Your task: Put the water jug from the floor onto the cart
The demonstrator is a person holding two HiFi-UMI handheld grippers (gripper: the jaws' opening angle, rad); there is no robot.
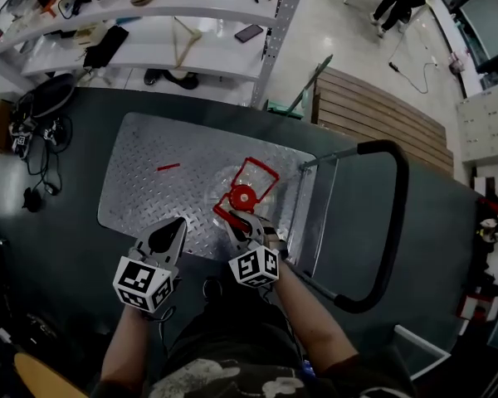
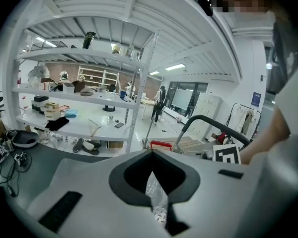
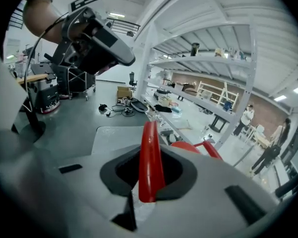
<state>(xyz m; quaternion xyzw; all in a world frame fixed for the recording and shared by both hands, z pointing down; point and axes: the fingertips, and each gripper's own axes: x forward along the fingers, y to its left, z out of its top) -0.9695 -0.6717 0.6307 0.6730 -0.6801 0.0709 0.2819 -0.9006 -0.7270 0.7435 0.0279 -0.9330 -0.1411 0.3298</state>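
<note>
Water jug (image 1: 242, 191), clear-walled with a red cap, stands on the cart (image 1: 141, 172) deck, toward its 3 o'clock side near the push bar (image 1: 398, 214). The right gripper (image 1: 247, 225) is clamped on the jug's red handle (image 3: 148, 157), at the jug's 6 o'clock. The left gripper (image 1: 173, 235) hovers at 9 o'clock of it, jaws together and empty. If full, the jug is probably heavy and sloshy with smooth, slippery walls, so the stiff handle looks like the safest hold.

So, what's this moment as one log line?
right tool: shut on jug handle | left tool: shut, beside jug | jug: over cart deck
</note>
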